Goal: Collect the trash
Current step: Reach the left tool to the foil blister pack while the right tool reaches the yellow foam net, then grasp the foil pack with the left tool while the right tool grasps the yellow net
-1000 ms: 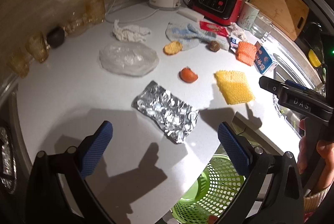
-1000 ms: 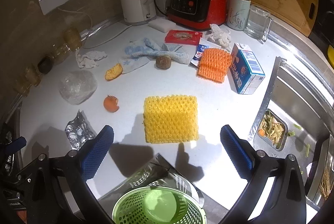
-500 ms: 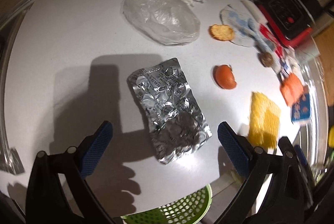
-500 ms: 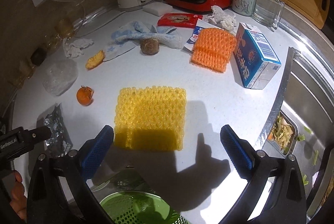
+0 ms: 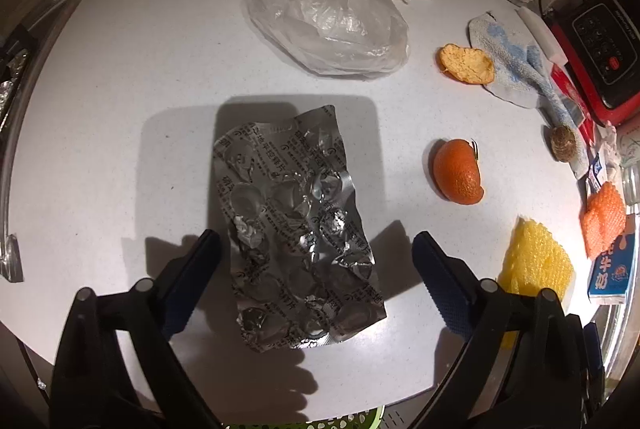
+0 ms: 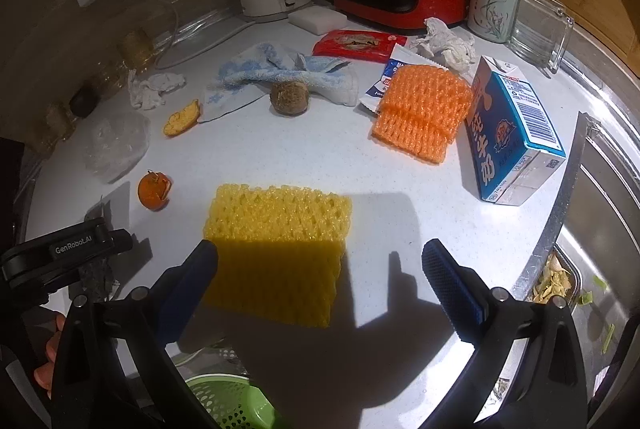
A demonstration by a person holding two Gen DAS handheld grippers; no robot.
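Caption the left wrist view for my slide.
Open left gripper straddling a crumpled foil blister pack on the white counter.

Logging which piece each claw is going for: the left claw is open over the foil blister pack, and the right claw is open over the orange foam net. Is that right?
Not quite. The right claw is open over the yellow foam net; the orange foam net lies farther back beside the milk carton, as the right wrist view shows. The left claw is indeed open over the foil blister pack.
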